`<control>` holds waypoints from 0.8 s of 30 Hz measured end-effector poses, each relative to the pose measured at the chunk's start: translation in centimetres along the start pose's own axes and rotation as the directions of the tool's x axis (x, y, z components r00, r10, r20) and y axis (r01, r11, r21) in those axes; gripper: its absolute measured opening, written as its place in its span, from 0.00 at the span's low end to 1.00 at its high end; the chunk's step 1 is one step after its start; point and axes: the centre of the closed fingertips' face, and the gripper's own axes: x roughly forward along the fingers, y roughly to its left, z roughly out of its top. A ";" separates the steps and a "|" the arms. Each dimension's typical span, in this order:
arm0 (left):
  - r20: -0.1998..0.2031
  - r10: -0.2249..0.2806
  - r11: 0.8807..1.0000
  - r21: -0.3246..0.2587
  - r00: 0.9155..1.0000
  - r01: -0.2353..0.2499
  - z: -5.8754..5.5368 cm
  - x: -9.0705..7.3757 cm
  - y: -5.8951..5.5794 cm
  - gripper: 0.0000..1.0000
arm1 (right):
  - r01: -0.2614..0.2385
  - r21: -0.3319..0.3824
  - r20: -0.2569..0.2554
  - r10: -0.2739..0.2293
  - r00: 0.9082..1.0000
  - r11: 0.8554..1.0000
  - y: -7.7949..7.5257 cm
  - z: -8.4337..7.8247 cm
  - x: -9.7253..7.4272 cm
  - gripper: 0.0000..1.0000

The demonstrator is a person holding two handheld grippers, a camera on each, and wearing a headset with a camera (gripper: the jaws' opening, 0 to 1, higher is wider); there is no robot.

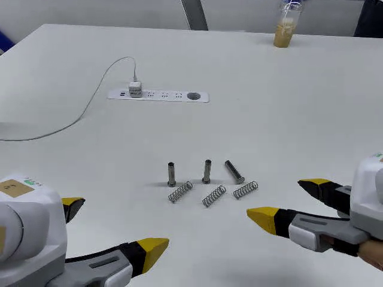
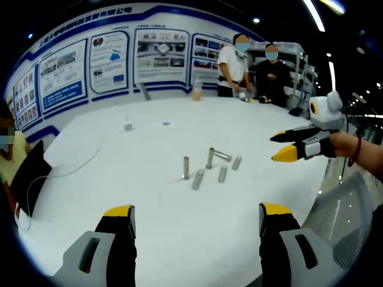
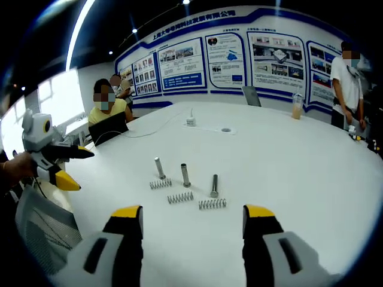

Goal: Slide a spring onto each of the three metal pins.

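Three metal pins are grouped mid-table: the left pin and the middle pin stand upright, and the right pin lies on its side. In front of them lie three loose springs. My left gripper hovers open at the near left, well short of the springs. To the near right of them my right gripper is open and holds nothing. The pins and springs lie ahead of the right gripper. The left gripper faces the same cluster of pins.
A white power strip with a plugged charger and a cable trailing left lies behind the pins. A drink cup stands at the far edge. People stand beyond the table; another person sits at a laptop.
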 end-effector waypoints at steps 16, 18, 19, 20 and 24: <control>0.012 -0.006 1.000 -0.007 1.000 0.006 0.2 0.8 0.0 0.84 | 0.006 -0.016 0.010 -0.005 1.000 1.000 -1.5 1.8 4.0 0.54; 0.013 -0.008 1.000 -0.009 1.000 0.009 0.1 1.0 0.0 0.84 | 0.001 -0.020 0.006 -0.001 1.000 1.000 -1.6 1.9 4.7 0.52; 0.012 -0.009 1.000 -0.011 1.000 0.010 0.0 1.0 0.0 0.83 | -0.002 -0.022 0.004 0.002 1.000 1.000 -1.7 1.9 5.0 0.50; 0.011 -0.009 1.000 -0.014 1.000 0.009 0.0 1.1 0.0 0.83 | -0.003 -0.023 0.002 0.003 1.000 1.000 -1.8 1.9 5.3 0.49; 0.025 -0.008 1.000 -0.028 1.000 0.008 0.1 1.2 0.2 0.82 | -0.007 -0.027 -0.015 0.007 1.000 1.000 -2.1 1.8 6.7 0.46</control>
